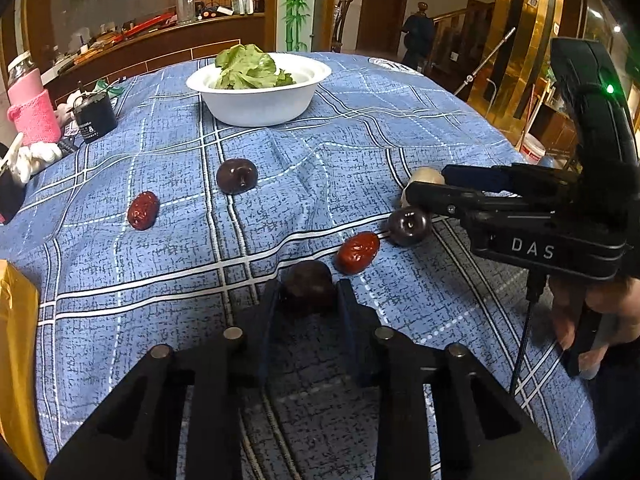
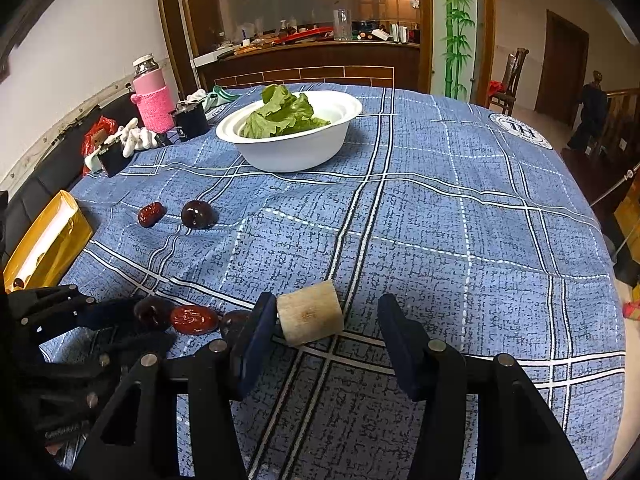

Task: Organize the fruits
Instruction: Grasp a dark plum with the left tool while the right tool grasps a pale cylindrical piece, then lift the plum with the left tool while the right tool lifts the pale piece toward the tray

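Observation:
In the left wrist view my left gripper point(image 1: 308, 294) is shut on a dark round fruit point(image 1: 307, 285) low over the blue checked cloth. A red date point(image 1: 357, 252) and a dark plum point(image 1: 409, 225) lie just right of it. Another plum point(image 1: 236, 176) and date point(image 1: 143, 210) lie further left. In the right wrist view my right gripper point(image 2: 326, 320) is open around a pale cylindrical piece point(image 2: 310, 312), which touches the left finger. The left gripper point(image 2: 120, 322) shows at left, next to a date point(image 2: 194, 319).
A white bowl point(image 1: 256, 108) of green lettuce stands at the far middle of the table. A pink bottle point(image 2: 154, 96), a black cup point(image 2: 191, 120) and white gloves sit far left. A yellow box point(image 2: 48, 240) lies at the left edge.

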{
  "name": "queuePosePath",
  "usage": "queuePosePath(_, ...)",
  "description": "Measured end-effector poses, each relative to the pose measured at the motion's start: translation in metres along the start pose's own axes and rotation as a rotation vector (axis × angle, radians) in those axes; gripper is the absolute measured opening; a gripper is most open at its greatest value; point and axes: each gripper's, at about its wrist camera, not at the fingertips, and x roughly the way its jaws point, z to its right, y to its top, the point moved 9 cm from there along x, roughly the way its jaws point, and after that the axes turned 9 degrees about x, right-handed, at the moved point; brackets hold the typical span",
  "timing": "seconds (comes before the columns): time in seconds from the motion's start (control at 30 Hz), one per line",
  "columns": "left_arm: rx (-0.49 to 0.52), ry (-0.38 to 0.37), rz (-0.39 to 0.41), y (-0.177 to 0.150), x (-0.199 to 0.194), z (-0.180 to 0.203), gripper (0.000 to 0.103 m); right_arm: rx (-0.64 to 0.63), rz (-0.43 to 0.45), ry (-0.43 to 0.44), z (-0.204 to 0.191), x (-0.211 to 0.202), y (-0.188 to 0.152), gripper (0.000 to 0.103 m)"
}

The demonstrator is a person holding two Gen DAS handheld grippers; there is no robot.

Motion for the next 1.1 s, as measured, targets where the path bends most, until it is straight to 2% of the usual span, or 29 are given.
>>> queuePosePath(0.2, 0.017, 0.017, 0.009, 0.003, -0.001, 0.001, 0.022, -0.003, 0.0, 0.0, 0.0, 0.001, 0.001, 0.053)
queuePosePath(0.27, -0.006, 0.006, 0.014, 0.003, -0.001, -0.003, 0.02, -0.007, 0.001, 0.001, -0.001, 0.001, 0.001, 0.052)
queuePosePath(0.43, 0.004, 0.016, 0.024, 0.004, -0.004, -0.003, 0.02, -0.015, -0.004, 0.0, -0.003, 0.002, -0.001, 0.037)
queuePosePath(0.5, -0.002, 0.012, 0.024, 0.004, -0.002, -0.004, 0.02, -0.016, -0.009, 0.001, -0.004, 0.002, -0.002, 0.034)
queuePosePath(0.83, -0.016, 0.006, 0.025, 0.003, -0.001, -0.005, 0.02, -0.01, -0.014, -0.005, -0.003, 0.003, -0.004, 0.033)
queuePosePath(1.1, -0.036, -0.002, 0.074, 0.009, -0.02, -0.008, 0.019, -0.002, 0.008, -0.042, 0.0, -0.003, -0.003, 0.033)
